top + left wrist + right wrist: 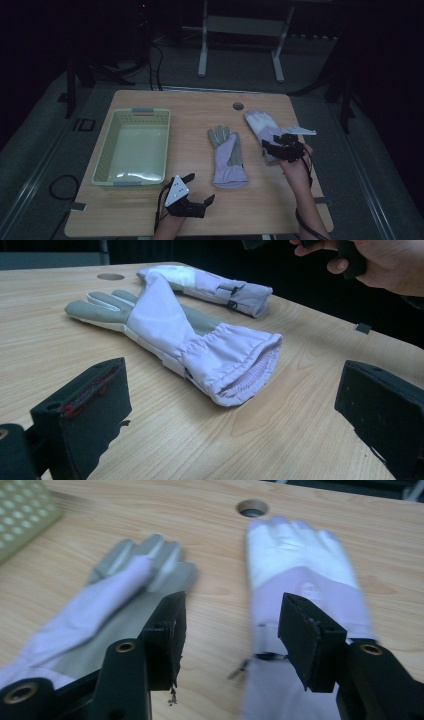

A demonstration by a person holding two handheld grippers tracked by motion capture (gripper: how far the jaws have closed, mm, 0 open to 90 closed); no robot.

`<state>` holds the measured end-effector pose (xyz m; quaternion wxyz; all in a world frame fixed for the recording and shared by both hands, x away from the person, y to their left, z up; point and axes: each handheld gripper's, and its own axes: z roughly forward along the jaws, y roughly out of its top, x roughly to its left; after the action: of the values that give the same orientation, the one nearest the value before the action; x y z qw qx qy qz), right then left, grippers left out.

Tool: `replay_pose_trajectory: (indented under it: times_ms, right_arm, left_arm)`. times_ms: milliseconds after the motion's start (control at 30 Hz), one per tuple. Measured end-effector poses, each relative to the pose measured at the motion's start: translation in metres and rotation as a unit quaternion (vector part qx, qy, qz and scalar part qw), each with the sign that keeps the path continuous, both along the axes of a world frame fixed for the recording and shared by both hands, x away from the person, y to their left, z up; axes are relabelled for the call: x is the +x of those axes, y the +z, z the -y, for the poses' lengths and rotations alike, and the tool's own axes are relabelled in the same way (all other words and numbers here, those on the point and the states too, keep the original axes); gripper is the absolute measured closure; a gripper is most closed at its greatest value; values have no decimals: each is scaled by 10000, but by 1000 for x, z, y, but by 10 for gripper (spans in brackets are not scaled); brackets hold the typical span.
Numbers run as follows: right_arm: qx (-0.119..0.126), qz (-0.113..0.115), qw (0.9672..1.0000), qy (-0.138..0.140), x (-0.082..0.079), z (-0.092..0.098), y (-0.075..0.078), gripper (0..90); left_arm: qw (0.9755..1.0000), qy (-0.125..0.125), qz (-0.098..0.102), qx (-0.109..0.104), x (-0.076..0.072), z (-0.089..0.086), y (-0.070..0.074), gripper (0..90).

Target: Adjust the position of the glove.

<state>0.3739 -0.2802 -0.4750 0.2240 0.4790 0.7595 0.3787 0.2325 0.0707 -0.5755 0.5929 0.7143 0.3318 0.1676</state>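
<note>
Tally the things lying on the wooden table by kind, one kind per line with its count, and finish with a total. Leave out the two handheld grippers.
Gloves: 2, the grey-palmed glove and the white-backed glove
Baskets: 1, the pale green basket
Total: 3

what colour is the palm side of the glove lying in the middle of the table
Grey palm and fingers on the pale lilac fabric glove, clearest in the left gripper view.
</note>
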Motion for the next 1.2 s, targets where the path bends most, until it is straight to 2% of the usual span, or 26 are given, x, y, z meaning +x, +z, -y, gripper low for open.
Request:
replay_pose_trajectory:
  times_ms: [133,233,333,367,467,733,767,800,833,967,1067,1133,1200]
  right_arm:
    - [-54,-60,10000,37,5,11,-2,448]
    - [-53,-112,9999,14,13,25,-4,407]
    - [-88,-111,9999,11,17,29,-4,390]
    - [-77,-162,9998,-28,22,33,-3,350]
    - [-138,-190,9997,-55,31,36,-2,328]
    - [-175,-304,9994,33,54,35,-1,346]
    - [-194,-309,9993,24,61,34,-1,358]
    - [-194,-309,9993,24,61,34,-1,358]
    - [-158,-272,9995,33,66,34,-1,395]
    - [-121,-351,9993,52,75,33,-3,410]
    - [-134,-527,9985,70,86,31,-11,422]
    - [-186,-553,9983,31,89,31,-14,429]
    - [-179,-671,9976,-9,97,32,-24,442]
  left_arm:
    - [10000,5,30,-5,0,0,0,15]
    - [10000,46,49,-22,-1,0,0,15]
    - [10000,44,63,6,-2,1,0,15]
    - [10000,48,76,17,-2,1,0,15]
    - [9999,68,75,16,-2,1,0,15]
    - [9999,116,94,-22,-3,0,0,15]
    - [9999,122,91,-28,-3,0,0,15]
    - [9999,129,100,-33,-3,0,0,15]
    - [9999,123,109,-48,-3,-1,0,15]
    - [9999,130,74,-57,-3,-1,0,15]
    - [9999,107,70,-76,-2,-2,-1,15]
    - [9999,84,76,-83,-3,-2,-1,15]
    - [9999,73,93,-75,-3,-2,-1,15]
